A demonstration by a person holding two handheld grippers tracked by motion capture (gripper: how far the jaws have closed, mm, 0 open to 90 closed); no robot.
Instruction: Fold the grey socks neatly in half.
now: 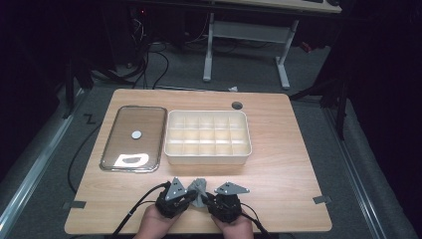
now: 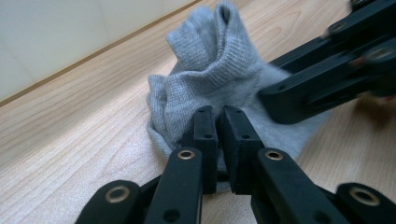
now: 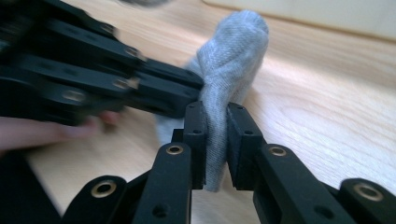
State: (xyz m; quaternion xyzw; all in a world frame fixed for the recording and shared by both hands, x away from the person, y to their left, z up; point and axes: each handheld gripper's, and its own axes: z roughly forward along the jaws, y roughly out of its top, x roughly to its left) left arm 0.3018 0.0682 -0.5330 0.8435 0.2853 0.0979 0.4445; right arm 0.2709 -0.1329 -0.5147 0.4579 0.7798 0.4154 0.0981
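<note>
1. My left gripper [image 2: 219,122] is clenched on the grey sock [image 2: 219,70]; the pinched fold is hidden between the pads.
2. My right gripper [image 3: 217,122] clamps the same sock.
3. The sock lies just before the white divided box [image 1: 208,158], both hands [image 1: 155,224] low.

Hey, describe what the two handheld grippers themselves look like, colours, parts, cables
Both the left gripper and the right gripper are black, with linked bars joined by brass-coloured rivets and two blocky, flat-faced black fingers. Each carries a grey three-cornered plate on top and trails a black cable toward the person. Bare hands, no sleeves visible.
</note>
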